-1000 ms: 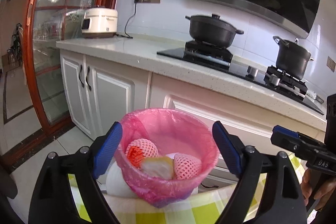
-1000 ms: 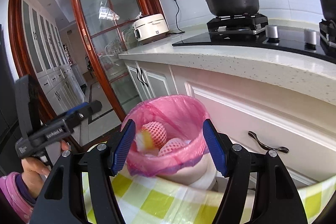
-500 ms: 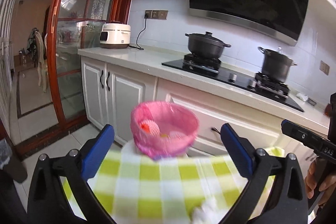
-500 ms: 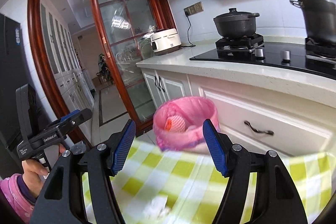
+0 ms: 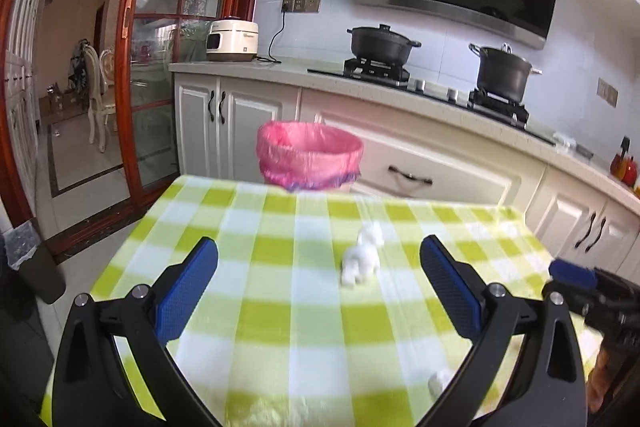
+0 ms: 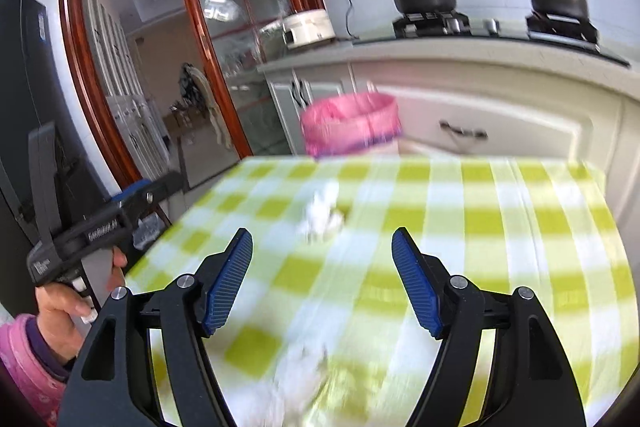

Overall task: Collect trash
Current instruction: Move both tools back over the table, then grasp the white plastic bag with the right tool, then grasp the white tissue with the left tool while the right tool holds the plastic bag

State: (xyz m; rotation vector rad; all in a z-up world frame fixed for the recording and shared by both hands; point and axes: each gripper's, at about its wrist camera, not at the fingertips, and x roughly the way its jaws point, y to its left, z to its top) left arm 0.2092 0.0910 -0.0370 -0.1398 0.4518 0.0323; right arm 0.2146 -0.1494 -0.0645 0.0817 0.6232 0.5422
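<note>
A bin with a pink bag (image 5: 310, 157) stands beyond the far edge of the green-checked table (image 5: 256, 307); it also shows in the right wrist view (image 6: 350, 125). A crumpled white tissue (image 5: 362, 259) lies mid-table, ahead of both grippers (image 6: 322, 215). My left gripper (image 5: 320, 279) is wide open and holds nothing. My right gripper (image 6: 323, 267) is empty too, its jaws opening. Another blurred white wad (image 6: 304, 367) lies close below the right gripper. A small white scrap (image 5: 438, 385) sits by the left gripper's right finger.
A white counter (image 5: 280, 69) runs behind the bin with a stove, two black pots (image 5: 382, 43) and a rice cooker (image 5: 232, 41). Cabinet drawers (image 5: 412, 175) stand just past the table. A wood-framed glass door (image 5: 160, 87) is at left. A hand in a pink sleeve (image 6: 60, 311) holds the left gripper.
Both grippers have drawn back from right over the bin to above the table. The bin now looks far off, the tissue has come into view, and the left jaws have spread wider.
</note>
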